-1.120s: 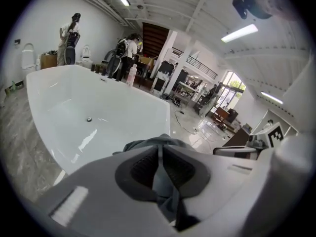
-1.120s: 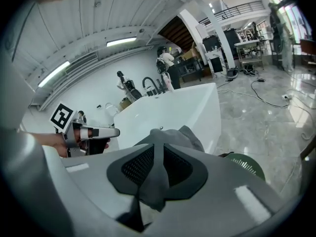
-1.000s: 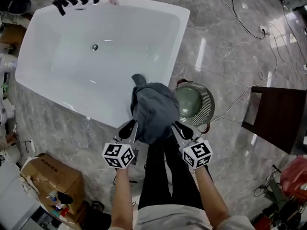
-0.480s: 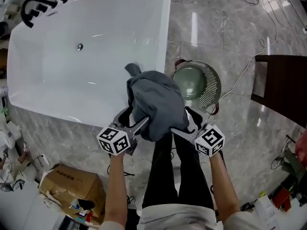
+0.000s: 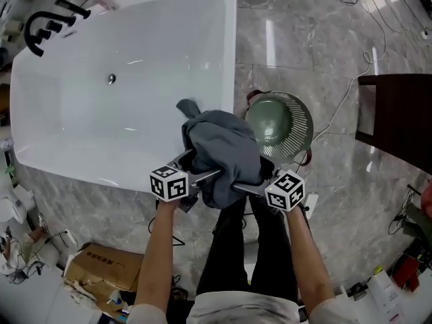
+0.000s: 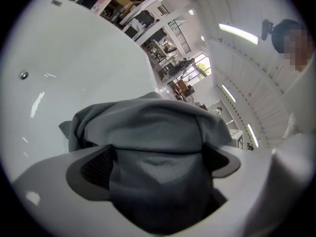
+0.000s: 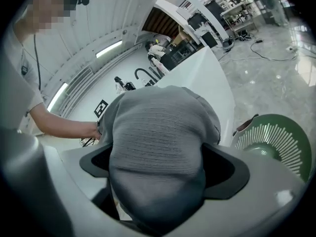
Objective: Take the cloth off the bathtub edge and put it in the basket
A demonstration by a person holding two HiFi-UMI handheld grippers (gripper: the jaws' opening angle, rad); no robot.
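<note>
The grey cloth (image 5: 223,150) hangs bunched over both grippers, above the floor between the white bathtub's rim (image 5: 233,59) and the green basket (image 5: 304,113). My left gripper (image 5: 199,167) holds its jaws spread wide and still opening, with the cloth (image 6: 148,132) sagging between them and its pads bare at the sides. My right gripper (image 5: 251,174) is likewise opening, and the cloth (image 7: 158,132) drapes through its wide gap. In the right gripper view the basket (image 7: 276,137) lies just to the right.
A dark wooden stool (image 5: 398,120) stands right of the basket. Cables (image 5: 351,93) trail over the marble floor. A black faucet (image 5: 40,25) sits at the tub's far end. A cardboard box (image 5: 111,268) lies at lower left. The person's black-clad legs are below the grippers.
Both grippers' jaws have gone from pinched on the cloth to spread wide. The cloth has slumped a little lower over them, still beside the basket.
</note>
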